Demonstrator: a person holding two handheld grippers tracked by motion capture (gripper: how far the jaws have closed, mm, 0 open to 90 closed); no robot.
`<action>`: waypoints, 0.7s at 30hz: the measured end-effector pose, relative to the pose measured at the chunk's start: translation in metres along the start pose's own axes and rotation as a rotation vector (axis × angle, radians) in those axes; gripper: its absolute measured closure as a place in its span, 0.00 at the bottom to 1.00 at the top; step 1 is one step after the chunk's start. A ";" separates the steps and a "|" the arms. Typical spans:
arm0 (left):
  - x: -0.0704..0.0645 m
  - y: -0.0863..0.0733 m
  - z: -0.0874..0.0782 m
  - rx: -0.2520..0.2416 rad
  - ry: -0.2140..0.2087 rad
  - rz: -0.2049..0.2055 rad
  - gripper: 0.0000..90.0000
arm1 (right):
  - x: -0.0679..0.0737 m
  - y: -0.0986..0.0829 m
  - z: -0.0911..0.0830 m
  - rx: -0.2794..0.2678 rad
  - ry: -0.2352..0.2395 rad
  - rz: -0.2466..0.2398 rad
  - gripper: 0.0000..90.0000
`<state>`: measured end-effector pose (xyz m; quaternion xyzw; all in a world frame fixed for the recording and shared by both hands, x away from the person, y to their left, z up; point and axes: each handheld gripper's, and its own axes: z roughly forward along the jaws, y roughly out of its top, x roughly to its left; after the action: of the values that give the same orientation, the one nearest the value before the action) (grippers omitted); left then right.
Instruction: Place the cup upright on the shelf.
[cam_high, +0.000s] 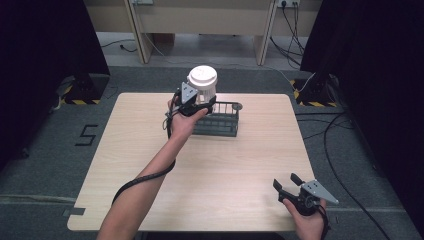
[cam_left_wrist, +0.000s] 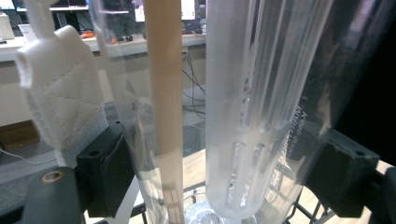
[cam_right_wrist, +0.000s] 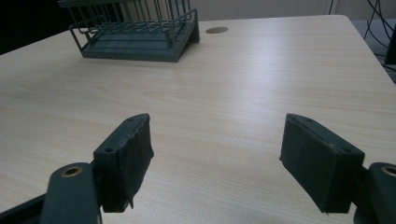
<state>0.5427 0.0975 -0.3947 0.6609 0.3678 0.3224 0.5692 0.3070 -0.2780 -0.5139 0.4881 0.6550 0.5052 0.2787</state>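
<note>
1. The left gripper sits toward 12 o'clock on the table, its jaws pinching a clear bottle with a white lid
2. The bottle is held upright over the left end of a dark wire rack; whether its base touches the rack cannot be told
3. In the left gripper view the bottle's see-through wall stands between the two black pads, one pressed to each side, with a ribbed clear tube inside it and a white padded tag at 10 o'clock
4. The right gripper rests in the person's hand near the table's 5 o'clock corner, well apart from the rack
5. Its jaws are spread wide with bare tabletop between them; in the right gripper view the rack lies far off at 11 o'clock, beside a round hole in the tabletop
</note>
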 end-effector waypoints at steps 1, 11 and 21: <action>0.000 -0.001 0.002 0.001 0.001 -0.003 0.20 | 0.000 0.000 0.000 0.000 0.000 0.000 0.28; -0.001 -0.007 0.020 0.036 0.017 -0.012 0.20 | -0.001 0.000 0.000 0.000 0.004 0.003 0.28; -0.003 -0.018 0.034 0.081 0.024 -0.011 0.20 | 0.000 0.000 0.000 -0.001 0.005 0.001 0.28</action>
<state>0.5675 0.0788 -0.4171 0.6775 0.3908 0.3120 0.5395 0.3068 -0.2785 -0.5138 0.4868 0.6553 0.5069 0.2770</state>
